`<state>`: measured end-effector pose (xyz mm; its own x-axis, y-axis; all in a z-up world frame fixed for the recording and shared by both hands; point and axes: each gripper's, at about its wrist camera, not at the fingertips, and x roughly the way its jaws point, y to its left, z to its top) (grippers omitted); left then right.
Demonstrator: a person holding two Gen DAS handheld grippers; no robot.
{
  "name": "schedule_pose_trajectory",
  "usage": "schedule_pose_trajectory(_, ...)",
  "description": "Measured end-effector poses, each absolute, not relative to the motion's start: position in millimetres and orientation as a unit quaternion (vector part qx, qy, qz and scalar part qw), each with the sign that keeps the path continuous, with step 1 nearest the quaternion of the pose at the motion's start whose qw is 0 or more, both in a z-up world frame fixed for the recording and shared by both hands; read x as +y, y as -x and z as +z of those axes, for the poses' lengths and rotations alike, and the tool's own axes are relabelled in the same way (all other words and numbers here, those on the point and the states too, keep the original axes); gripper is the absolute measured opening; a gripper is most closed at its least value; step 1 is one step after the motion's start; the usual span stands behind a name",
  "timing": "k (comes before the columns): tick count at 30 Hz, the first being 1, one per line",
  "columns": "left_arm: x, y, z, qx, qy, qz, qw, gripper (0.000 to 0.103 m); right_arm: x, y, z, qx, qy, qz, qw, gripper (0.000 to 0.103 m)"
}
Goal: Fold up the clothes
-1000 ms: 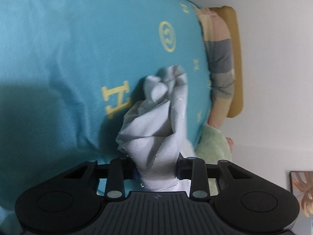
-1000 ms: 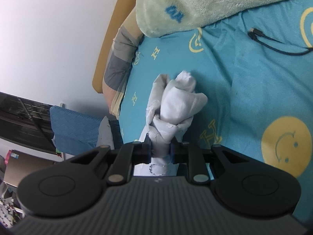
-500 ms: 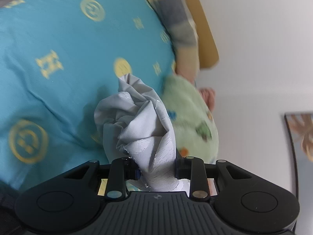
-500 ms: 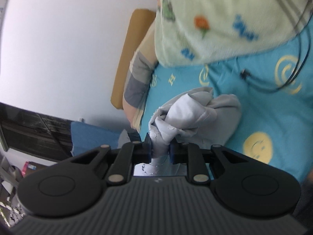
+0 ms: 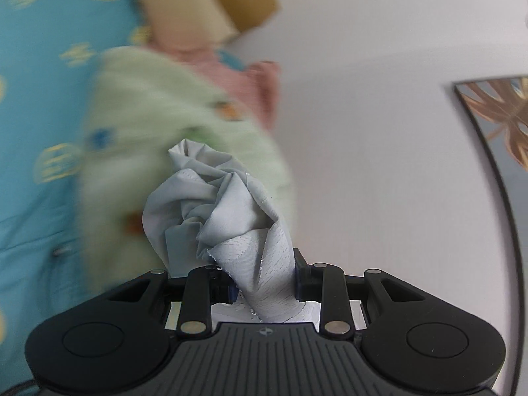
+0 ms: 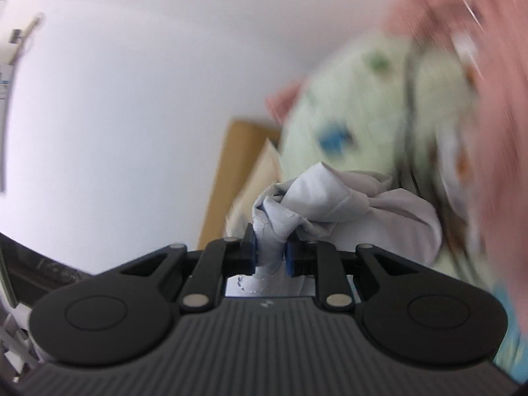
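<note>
I have both grippers tilted up toward the white wall, where a second ago they looked down on the teal bedsheet. The green blanket and pink cloth blur past behind, with the tan headboard beyond. My left gripper is clamped on a bunched end of the grey garment, held up off the bed; my right gripper pinches its other end tight

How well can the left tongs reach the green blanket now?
Probably not for grasping: the left tongs are shut on the grey garment, which bunches in front of the green blanket.
</note>
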<state>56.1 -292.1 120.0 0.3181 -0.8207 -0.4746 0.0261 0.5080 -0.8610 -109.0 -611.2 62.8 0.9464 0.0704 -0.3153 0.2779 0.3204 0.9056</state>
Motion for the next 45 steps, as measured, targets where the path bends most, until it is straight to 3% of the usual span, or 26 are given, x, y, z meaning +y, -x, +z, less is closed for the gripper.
schedule_pose_trajectory(6, -414.7, -114.0, 176.3, 0.443, 0.378, -0.402, 0.707, 0.032, -694.9, 74.3, 149.2, 0.069, -0.510, -0.098, 0.852, 0.020)
schedule_pose_trajectory(10, -474.2, -132.7, 160.9, 0.420, 0.360, -0.446, 0.704, 0.032, -726.5, 64.3, 157.3, 0.034, -0.463, -0.127, 0.876, 0.020)
schedule_pose_trajectory(14, -501.2, -127.2, 106.7, 0.441, 0.333, -0.449, 0.702, 0.032, -745.6, 65.4, 108.4, 0.031, -0.441, -0.156, 0.883, 0.020)
schedule_pose_trajectory(21, -475.1, -69.9, 28.5, 0.473, 0.266, -0.439, 0.716, 0.032, -741.2, 112.0, -10.2, 0.094, -0.511, -0.178, 0.836, 0.020)
schedule_pose_trajectory(26, -447.3, -29.5, 12.4, 0.467, 0.239, -0.447, 0.725, 0.032, -712.7, 145.9, -38.8, 0.090, -0.537, -0.169, 0.822, 0.020)
schedule_pose_trajectory(32, -416.8, 11.9, -2.8, 0.465, 0.193, -0.440, 0.744, 0.032, -673.5, 164.9, -54.5, 0.141, -0.499, -0.184, 0.835, 0.020)
schedule_pose_trajectory(38, -407.2, 39.4, -0.2, 0.444, 0.110, -0.432, 0.777, 0.046, -649.5, 175.7, -55.3, 0.184, -0.465, -0.202, 0.842, 0.023)
schedule_pose_trajectory(41, -407.5, 61.1, 21.6, 0.422, 0.050, -0.434, 0.795, 0.069, -643.8, 181.2, -44.6, 0.206, -0.455, -0.212, 0.840, 0.039)
schedule_pose_trajectory(43, -409.7, 74.6, 42.7, 0.398, 0.016, -0.439, 0.805, 0.077, -636.5, 189.7, -34.7, 0.202, -0.447, -0.207, 0.846, 0.075)
schedule_pose_trajectory(45, -404.9, 89.5, 68.8, 0.367, -0.007, -0.444, 0.817, 0.088, -627.9, 199.1, -18.9, 0.194, -0.424, -0.219, 0.857, 0.087)
